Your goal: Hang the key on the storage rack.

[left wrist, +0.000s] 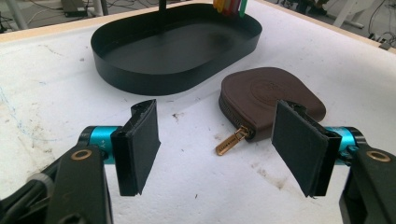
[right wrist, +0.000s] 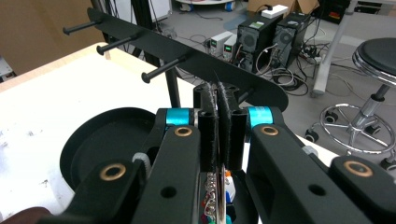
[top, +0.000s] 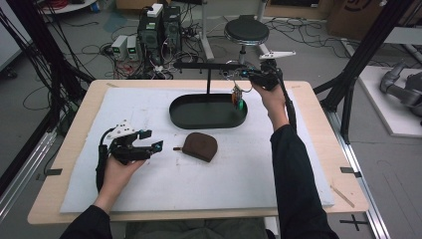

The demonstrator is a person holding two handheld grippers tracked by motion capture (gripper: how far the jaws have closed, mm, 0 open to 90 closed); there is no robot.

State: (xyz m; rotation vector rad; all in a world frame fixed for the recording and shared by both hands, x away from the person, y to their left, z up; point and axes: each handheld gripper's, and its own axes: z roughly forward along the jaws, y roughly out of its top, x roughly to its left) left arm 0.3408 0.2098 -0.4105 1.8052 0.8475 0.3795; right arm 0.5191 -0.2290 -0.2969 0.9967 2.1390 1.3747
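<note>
Keys [top: 238,98] are hanging from right gripper [top: 247,75], jaws clamped on the keyring, over far right end of tray [top: 185,121], nearing rack peg [right wrist: 164,71]. Left gripper [top: 152,141] is idling w/ jaws apart by brown pouch [top: 200,146]. Tip: line ring up w/ peg, slide on slow.

A bunch of keys [top: 238,97] with colourful tags hangs over the black tray's [top: 199,122] right end.

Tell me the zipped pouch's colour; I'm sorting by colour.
Dark brown pouch, gold zip pull; left gripper view shows it best.
</note>
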